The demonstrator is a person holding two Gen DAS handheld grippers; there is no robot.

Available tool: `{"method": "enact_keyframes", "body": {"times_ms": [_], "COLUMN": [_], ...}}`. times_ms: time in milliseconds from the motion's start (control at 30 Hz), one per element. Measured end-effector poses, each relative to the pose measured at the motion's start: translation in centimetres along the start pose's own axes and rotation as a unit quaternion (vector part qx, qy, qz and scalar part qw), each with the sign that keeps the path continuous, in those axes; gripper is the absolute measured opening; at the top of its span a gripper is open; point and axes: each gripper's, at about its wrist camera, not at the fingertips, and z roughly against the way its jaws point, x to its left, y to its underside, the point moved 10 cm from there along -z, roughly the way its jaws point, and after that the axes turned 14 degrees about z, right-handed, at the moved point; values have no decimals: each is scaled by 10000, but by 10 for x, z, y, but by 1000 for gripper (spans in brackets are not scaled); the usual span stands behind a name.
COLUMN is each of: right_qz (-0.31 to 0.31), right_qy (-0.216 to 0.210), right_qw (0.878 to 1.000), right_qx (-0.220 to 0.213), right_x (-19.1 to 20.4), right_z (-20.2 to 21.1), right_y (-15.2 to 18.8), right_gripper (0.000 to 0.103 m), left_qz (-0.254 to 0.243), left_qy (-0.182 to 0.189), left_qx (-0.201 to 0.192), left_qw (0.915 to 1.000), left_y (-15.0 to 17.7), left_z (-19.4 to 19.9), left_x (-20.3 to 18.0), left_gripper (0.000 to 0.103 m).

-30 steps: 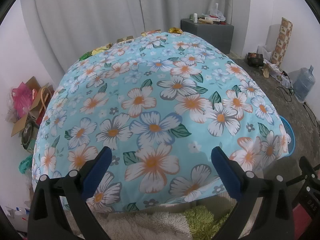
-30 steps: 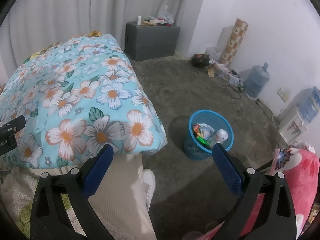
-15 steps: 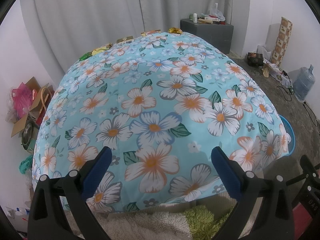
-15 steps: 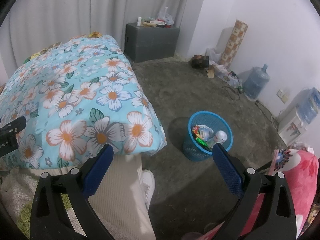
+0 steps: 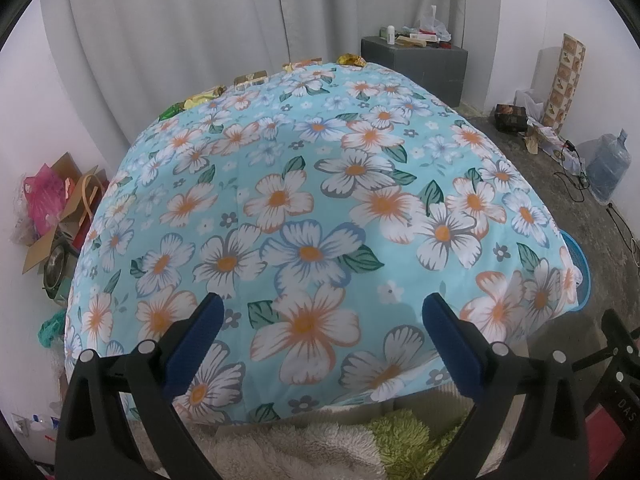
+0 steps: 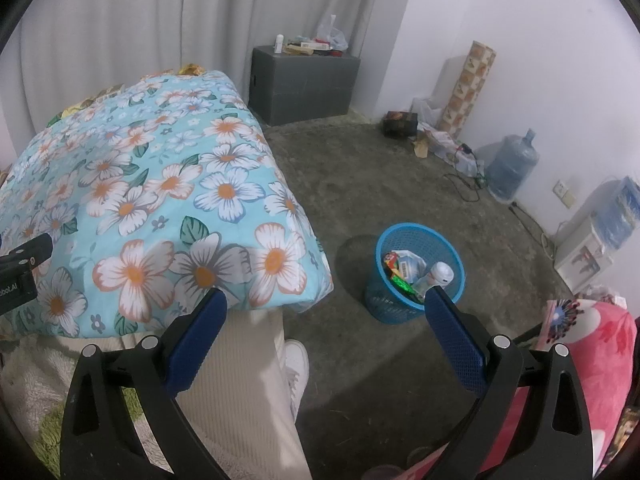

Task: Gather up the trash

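A blue mesh trash basket (image 6: 453, 249) stands on the floor right of the bed, holding wrappers and a white bottle (image 6: 438, 274). Its rim (image 5: 582, 264) peeks past the bed corner in the left wrist view. Several crumpled wrappers lie along the bed's far edge: a gold one (image 5: 351, 59), yellow and green ones (image 5: 192, 103), also the gold one (image 6: 191, 69). My left gripper (image 5: 322, 314) is open over the near end of the floral bedspread (image 5: 304, 184), holding nothing. My right gripper (image 6: 326, 312) is open above the floor, empty, just left of the basket.
A person's beige trouser leg (image 6: 240, 380) and white shoe (image 6: 298, 364) stand by the bed corner. A grey box (image 6: 304, 84) with clutter sits against the curtain. A water jug (image 6: 512, 168), cables and a pink blanket (image 6: 600, 360) lie to the right. Cardboard and bags (image 5: 56, 208) pile up left.
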Motion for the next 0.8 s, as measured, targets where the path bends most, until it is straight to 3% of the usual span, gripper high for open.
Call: {"method": "enact_keyframes", "body": {"times_ms": [800], "right_qz": [-10], "right_qy": [15], "right_qw": [10000], "right_qx": [-7], "right_x": [2], "right_z": [0], "right_y": [0], "right_gripper": [95], "left_qz": [-4], "left_qy": [-14], "left_qx": [4], "left_qw": [10000], "left_y": [1], "left_z": [0], "left_x": [1], "left_gripper": [97]}}
